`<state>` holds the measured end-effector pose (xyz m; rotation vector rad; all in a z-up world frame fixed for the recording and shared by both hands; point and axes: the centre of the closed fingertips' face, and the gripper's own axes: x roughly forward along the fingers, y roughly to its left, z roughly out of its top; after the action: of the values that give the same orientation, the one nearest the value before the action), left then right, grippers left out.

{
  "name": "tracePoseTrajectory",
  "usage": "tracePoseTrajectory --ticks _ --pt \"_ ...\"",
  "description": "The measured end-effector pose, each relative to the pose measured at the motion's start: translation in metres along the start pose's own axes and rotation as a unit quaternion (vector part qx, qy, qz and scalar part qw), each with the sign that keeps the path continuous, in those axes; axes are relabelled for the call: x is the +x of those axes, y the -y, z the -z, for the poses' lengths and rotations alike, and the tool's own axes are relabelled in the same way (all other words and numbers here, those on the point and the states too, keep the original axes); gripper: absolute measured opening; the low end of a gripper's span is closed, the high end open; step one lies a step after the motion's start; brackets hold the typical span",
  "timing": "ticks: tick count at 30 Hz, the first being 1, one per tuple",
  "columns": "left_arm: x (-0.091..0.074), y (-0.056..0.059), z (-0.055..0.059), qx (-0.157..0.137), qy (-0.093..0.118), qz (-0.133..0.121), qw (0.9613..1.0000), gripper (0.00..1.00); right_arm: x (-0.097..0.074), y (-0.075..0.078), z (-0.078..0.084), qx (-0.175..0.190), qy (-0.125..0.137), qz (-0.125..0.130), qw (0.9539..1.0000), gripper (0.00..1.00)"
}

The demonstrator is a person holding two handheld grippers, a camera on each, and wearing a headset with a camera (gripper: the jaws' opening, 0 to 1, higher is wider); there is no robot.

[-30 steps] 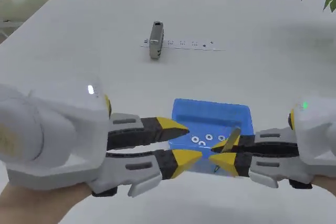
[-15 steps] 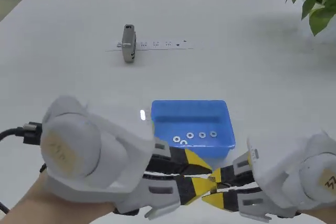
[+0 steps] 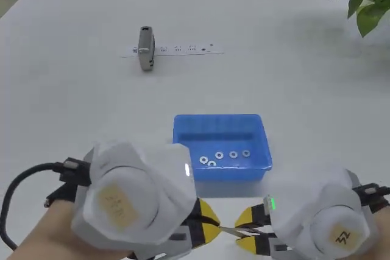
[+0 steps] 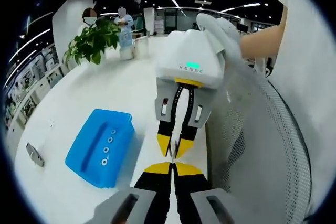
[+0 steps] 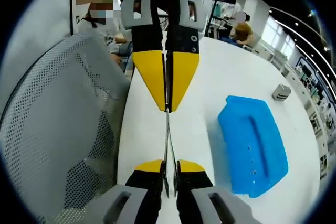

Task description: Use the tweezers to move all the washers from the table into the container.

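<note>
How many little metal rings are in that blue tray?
5 rings, in a loose row, left to right, along the near side of the tray. None looks hidden.

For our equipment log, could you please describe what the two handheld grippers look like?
Both have bulky white rounded housings, black jaw arms and yellow wedge-shaped tips. The left gripper carries a round yellowish label and a black cable. The right gripper bears a round label reading 32 and a green light.
</note>
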<state>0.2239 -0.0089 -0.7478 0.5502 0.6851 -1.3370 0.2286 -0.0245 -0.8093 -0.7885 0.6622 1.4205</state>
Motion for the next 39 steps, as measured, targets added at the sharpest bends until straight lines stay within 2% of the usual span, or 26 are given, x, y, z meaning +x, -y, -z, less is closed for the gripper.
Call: tracePoseTrajectory --ticks 3,5,7,9,13,17,20,21,22,23,24,25,27,28,29,30,31,32,33,35,36,37,39 --pt "0.004 -0.002 0.015 -0.005 -0.021 -0.002 0.9998 0.00 0.005 0.000 0.002 0.014 0.012 0.005 0.9998 0.06" --pt "0.006 -0.002 0.022 -0.011 -0.029 0.001 0.9995 0.00 0.004 -0.001 0.001 0.041 0.029 0.008 0.9987 0.07" --pt "0.010 -0.002 0.030 -0.019 -0.036 0.003 0.9992 0.00 0.000 -0.002 0.000 0.068 0.043 0.013 0.9967 0.13" --pt "0.012 -0.003 0.038 -0.018 -0.050 0.003 0.9986 0.00 -0.007 -0.002 0.000 0.089 0.057 0.023 0.9941 0.17" --pt "0.020 -0.005 0.054 -0.016 -0.084 0.006 0.9963 0.00 -0.033 -0.003 0.009 0.122 0.073 0.064 0.9877 0.22" --pt "0.028 -0.007 0.064 -0.020 -0.112 0.010 0.9934 0.00 -0.066 0.004 0.015 0.175 0.112 0.119 0.9709 0.24" --pt "0.031 -0.007 0.069 -0.016 -0.130 0.012 0.9913 0.00 -0.092 0.012 0.017 0.206 0.142 0.167 0.9535 0.26" --pt "0.032 -0.007 0.071 -0.017 -0.139 0.012 0.9901 0.00 -0.105 0.017 0.017 0.217 0.158 0.193 0.9439 0.27" --pt "0.033 -0.006 0.072 -0.017 -0.143 0.012 0.9895 0.00 -0.113 0.020 0.018 0.217 0.167 0.209 0.9388 0.28" --pt "0.034 -0.006 0.074 -0.016 -0.150 0.013 0.9885 0.00 -0.126 0.024 0.018 0.234 0.184 0.233 0.9255 0.29" --pt "0.035 -0.006 0.075 -0.014 -0.154 0.012 0.9879 0.00 -0.133 0.026 0.017 0.244 0.198 0.243 0.9176 0.31" --pt "0.036 -0.005 0.077 -0.013 -0.159 0.013 0.9872 0.00 -0.142 0.027 0.017 0.260 0.217 0.253 0.9061 0.34" --pt "0.037 -0.004 0.078 -0.019 -0.163 0.015 0.9863 0.00 -0.152 0.029 0.018 0.272 0.233 0.270 0.8941 0.41" --pt "0.036 -0.004 0.079 -0.024 -0.165 0.015 0.9859 0.00 -0.158 0.029 0.017 0.278 0.245 0.279 0.8861 0.42" --pt "0.036 -0.004 0.080 -0.024 -0.165 0.015 0.9859 0.00 -0.162 0.028 0.018 0.280 0.252 0.284 0.8817 0.43" --pt "0.037 -0.004 0.081 -0.026 -0.166 0.013 0.9857 0.00 -0.167 0.028 0.018 0.285 0.264 0.291 0.8743 0.44" --pt "0.036 -0.005 0.083 -0.032 -0.171 0.006 0.9846 0.00 -0.169 0.028 0.017 0.289 0.275 0.293 0.8691 0.44" --pt "0.036 -0.004 0.081 -0.041 -0.164 0.006 0.9857 0.00 -0.172 0.029 0.015 0.295 0.286 0.292 0.8637 0.45" --pt "0.034 -0.004 0.083 -0.050 -0.168 0.003 0.9844 0.00 -0.173 0.030 0.015 0.295 0.290 0.290 0.8632 0.46" --pt "0.033 -0.004 0.084 -0.053 -0.165 -0.001 0.9849 0.00 -0.175 0.035 0.014 0.290 0.295 0.289 0.8634 0.47" --pt "0.031 -0.004 0.084 -0.065 -0.160 -0.008 0.9849 0.03 -0.176 0.038 0.012 0.287 0.301 0.288 0.8628 0.47" --pt "0.030 -0.005 0.083 -0.077 -0.154 -0.018 0.9850 0.07 -0.176 0.039 0.012 0.283 0.303 0.287 0.8635 0.47" --pt "0.024 -0.006 0.079 -0.095 -0.134 -0.038 0.9857 0.16 -0.176 0.042 0.013 0.277 0.298 0.286 0.8678 0.48"
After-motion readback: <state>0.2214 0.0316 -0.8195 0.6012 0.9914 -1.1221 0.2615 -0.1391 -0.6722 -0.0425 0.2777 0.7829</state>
